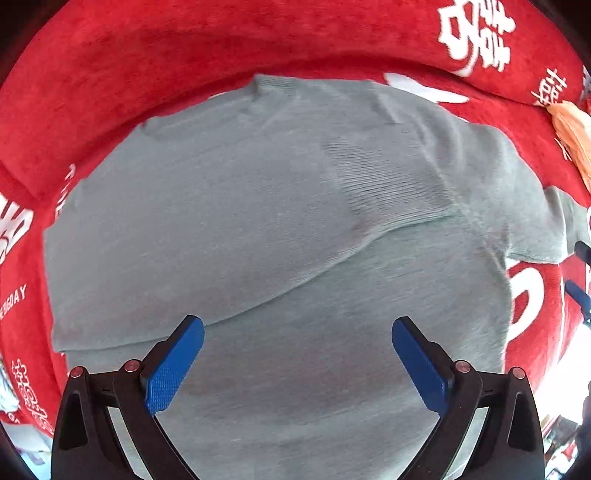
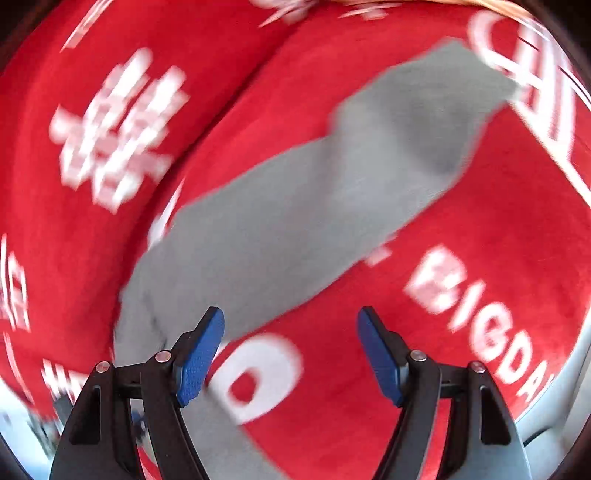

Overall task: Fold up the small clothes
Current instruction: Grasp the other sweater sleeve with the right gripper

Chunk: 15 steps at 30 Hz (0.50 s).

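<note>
1. The left gripper [image 1: 297,325] is hovering with its two blue pads [image 1: 173,365] spread wide apart, released and gripping nothing; grey knit is filling the gap between them.
2. The right gripper [image 2: 291,317] is likewise standing released, its blue pads [image 2: 201,354] parted and holding nothing, with red fabric and a white printed letter showing between them.
3. The grey sweater [image 1: 258,221] is lying spread on the red blanket [image 1: 147,55], taking up most of the left wrist view; one layer is lying folded diagonally across the body, and a ribbed cuff [image 1: 391,184] is resting on top of it, right of centre.
4. In the right wrist view a long grey sleeve [image 2: 295,206] is stretching diagonally from beside the left pad up toward the upper right, flat on the blanket [image 2: 480,240]; this view is blurring heavily.
5. The blanket is carrying white printed characters [image 1: 476,33] and Latin lettering [image 2: 487,325].
6. An orange tassel-like fabric piece [image 1: 572,136] is lying at the right edge of the left wrist view, apart from the sweater.
7. Blue fingertips of the other gripper [image 1: 581,273] are peeking in at that same right edge, near the sweater's side.
</note>
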Motion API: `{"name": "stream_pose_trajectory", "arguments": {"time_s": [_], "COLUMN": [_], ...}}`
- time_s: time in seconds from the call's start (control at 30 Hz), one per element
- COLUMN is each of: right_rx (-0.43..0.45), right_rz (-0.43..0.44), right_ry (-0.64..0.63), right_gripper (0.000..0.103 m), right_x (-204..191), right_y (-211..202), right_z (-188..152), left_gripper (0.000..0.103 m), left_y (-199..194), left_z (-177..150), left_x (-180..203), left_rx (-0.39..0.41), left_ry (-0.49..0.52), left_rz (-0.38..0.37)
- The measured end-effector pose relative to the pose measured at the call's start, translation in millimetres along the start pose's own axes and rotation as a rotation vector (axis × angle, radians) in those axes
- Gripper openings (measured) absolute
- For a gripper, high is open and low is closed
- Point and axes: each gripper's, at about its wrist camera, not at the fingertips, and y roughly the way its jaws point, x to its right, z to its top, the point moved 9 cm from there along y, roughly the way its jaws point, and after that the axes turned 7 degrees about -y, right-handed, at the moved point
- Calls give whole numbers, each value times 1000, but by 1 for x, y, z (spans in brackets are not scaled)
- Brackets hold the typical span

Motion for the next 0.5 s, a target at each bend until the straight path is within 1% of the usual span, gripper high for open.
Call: {"name": "stream_pose_trajectory", "arguments": {"time_s": [0.07, 0.13, 0.2, 0.27, 0.3, 0.4, 0.5], "right_rx": [38, 63, 70, 80, 96, 127, 156], "right_rz": [9, 42, 109, 174, 199, 256, 310], "right_ry": [100, 192, 280, 344, 370, 427, 466], "right_gripper": [78, 78, 78, 78, 80, 80, 81], "right_x": [30, 53, 70, 77, 80, 88, 87], "right_y": [-4, -5, 0, 5, 7, 11, 15], "right_z": [15, 26, 35, 43, 47, 57, 64], "left_gripper": [102, 102, 102, 102, 102, 102, 102], "left_y": [1, 2, 4, 7, 7, 8, 10], "left_z": [1, 3, 5, 7, 7, 8, 12], "left_x": [12, 23, 31, 37, 41, 50, 58], "left_rx": [0, -3, -7, -8, -8, -9, -8], "left_ry": [13, 24, 34, 44, 46, 50, 57], "left_rz": [-2, -2, 2, 6, 7, 7, 10]}}
